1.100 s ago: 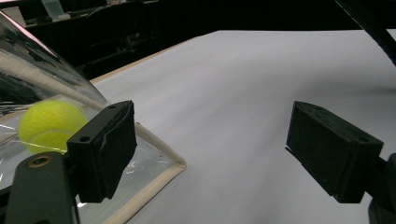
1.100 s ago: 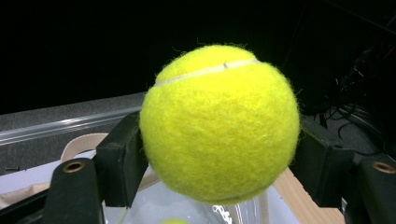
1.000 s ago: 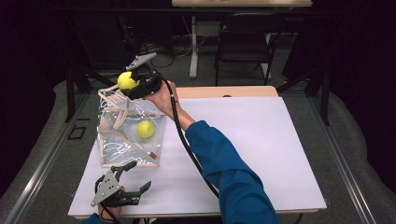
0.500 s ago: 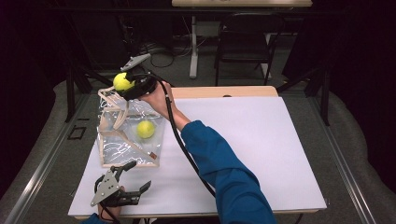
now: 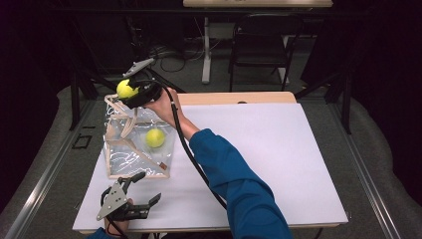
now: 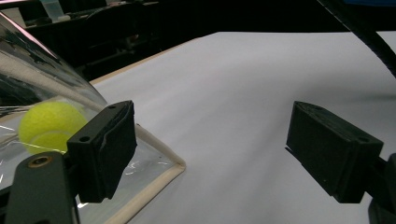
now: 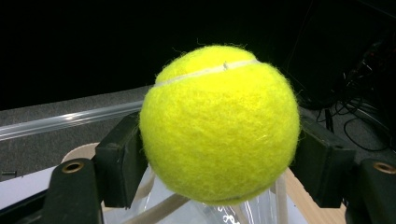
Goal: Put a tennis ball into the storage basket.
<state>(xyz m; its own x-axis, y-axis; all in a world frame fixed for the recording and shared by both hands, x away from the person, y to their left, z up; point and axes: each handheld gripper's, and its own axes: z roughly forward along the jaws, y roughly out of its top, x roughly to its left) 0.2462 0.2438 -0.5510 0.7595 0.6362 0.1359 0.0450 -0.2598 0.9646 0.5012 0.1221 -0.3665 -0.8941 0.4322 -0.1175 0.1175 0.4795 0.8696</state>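
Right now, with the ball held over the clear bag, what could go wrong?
1. The right claw pinches the tennis ball only at its sides; it might slip out and roll off the table.
2. The clear bag looks soft, and the left claw is open beside it, not holding it. A drop may tip it.
3. A second ball already inside may deflect the next.
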